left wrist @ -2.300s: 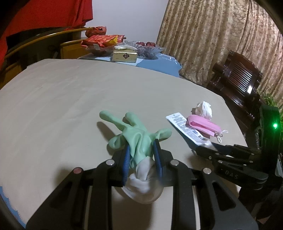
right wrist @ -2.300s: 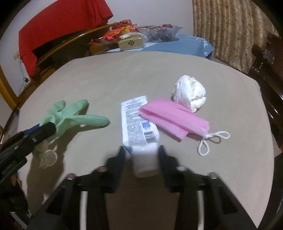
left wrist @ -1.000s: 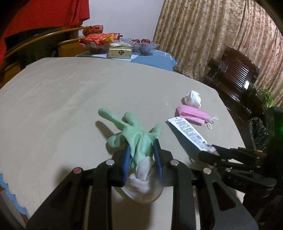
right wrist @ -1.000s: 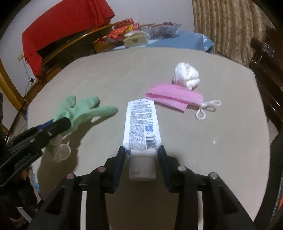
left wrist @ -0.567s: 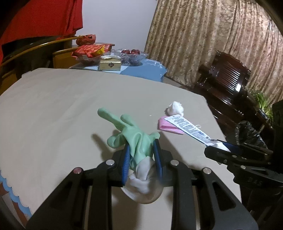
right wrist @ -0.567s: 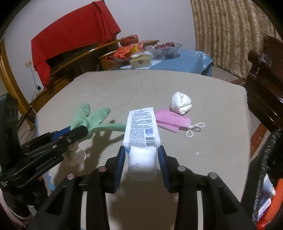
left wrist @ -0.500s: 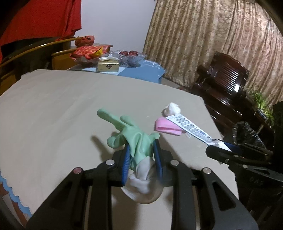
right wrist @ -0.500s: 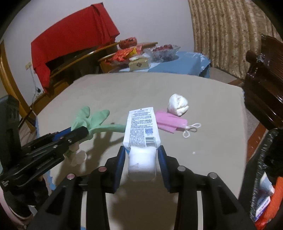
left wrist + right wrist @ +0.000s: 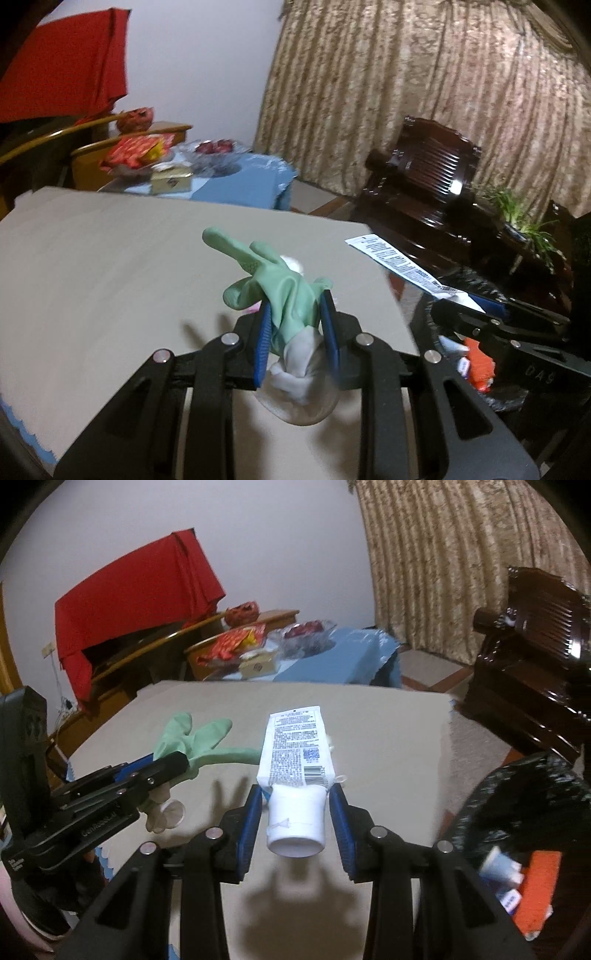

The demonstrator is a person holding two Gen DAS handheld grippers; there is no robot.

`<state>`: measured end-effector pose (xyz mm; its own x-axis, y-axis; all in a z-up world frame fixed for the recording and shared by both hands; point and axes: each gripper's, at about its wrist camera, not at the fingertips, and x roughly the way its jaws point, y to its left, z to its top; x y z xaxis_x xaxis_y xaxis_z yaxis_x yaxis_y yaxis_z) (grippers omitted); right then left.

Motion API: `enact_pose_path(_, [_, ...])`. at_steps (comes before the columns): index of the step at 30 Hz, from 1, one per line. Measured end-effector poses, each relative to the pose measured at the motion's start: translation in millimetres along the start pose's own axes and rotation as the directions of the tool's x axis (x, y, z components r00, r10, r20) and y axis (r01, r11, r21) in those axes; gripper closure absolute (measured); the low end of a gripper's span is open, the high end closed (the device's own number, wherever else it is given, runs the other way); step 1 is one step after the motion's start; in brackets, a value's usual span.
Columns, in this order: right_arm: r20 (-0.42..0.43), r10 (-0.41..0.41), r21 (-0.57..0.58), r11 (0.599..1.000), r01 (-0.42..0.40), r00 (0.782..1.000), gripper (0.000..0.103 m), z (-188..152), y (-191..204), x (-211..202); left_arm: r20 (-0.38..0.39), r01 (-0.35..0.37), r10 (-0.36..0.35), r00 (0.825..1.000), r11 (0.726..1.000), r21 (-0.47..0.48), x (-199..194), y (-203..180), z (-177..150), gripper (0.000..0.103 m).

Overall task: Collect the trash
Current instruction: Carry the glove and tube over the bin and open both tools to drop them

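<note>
We've lifted both off worktop: left tongs clamp glove, right tongs clamp tube. Bin bag next; mask, tissue left.

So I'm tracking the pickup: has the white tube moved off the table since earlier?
Yes. The white tube has risen clear of the table, which now lies well below it.

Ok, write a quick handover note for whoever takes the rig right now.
Left gripper: shut on the green glove, held clear above the table.
Right gripper: shut on the white tube, also held above the table.
Black trash bag: open, off the table's right edge, some rubbish already inside.
Done: both items picked up.
Left: drop both into the bag. A white wad peeks out behind the glove; check the table for leftovers.
</note>
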<state>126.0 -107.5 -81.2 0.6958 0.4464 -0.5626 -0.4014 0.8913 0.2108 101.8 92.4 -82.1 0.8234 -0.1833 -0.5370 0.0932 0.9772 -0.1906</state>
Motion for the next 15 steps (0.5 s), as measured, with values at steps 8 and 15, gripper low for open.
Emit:
enact_pose_path(8, [0.049, -0.099, 0.035, 0.995, 0.097, 0.994, 0.066, 3.6, -45.2, -45.0, 0.011, 0.117, -0.118, 0.993, 0.991, 0.066, 9.1, -65.7, 10.6, 0.079])
enact_pose_path(15, [0.088, -0.215, 0.089, 0.974, 0.207, 0.973, 0.066, -0.7, -94.9, -89.0, 0.008, 0.205, -0.208, 0.978, 0.971, 0.122, 23.7, -121.1, 16.8, 0.079])
